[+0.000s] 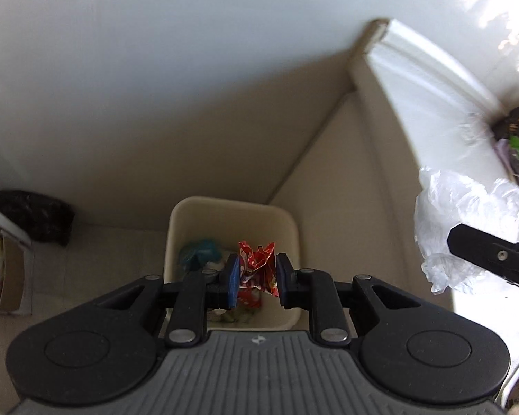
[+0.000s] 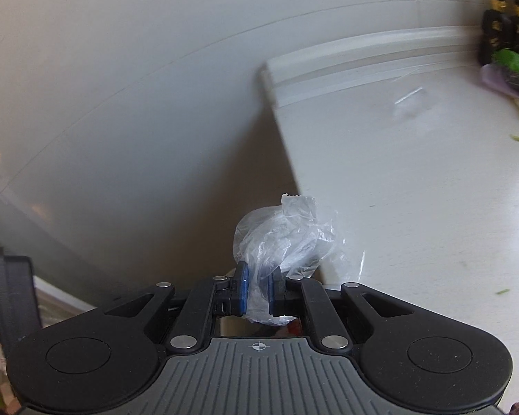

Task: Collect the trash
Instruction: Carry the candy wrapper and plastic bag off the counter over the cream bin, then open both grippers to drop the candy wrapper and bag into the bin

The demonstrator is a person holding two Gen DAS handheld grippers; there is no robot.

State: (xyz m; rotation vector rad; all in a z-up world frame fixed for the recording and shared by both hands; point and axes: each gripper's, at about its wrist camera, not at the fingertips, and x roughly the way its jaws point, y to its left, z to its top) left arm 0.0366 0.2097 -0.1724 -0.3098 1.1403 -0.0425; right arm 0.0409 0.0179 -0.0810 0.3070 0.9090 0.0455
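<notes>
Right now my left tongs (image 1: 257, 276) are clamped on a crumpled red printed wrapper (image 1: 257, 264), holding it directly above the open cream plastic waste bin (image 1: 290, 238) on the floor, which already has a teal scrap (image 1: 199, 252) and other litter inside. My right tongs (image 2: 258, 288) are pinched shut on a crinkled clear plastic bag (image 2: 287, 238), held near the left edge of the white table (image 2: 415, 190), where blurred dark and green items (image 2: 508, 48) sit at the far corner.

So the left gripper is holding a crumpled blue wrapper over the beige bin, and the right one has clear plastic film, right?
Not quite: the crumpled wrapper in the left gripper is red, not blue, as the left wrist view shows. It is over the beige bin, and the right gripper holds clear plastic film.
</notes>
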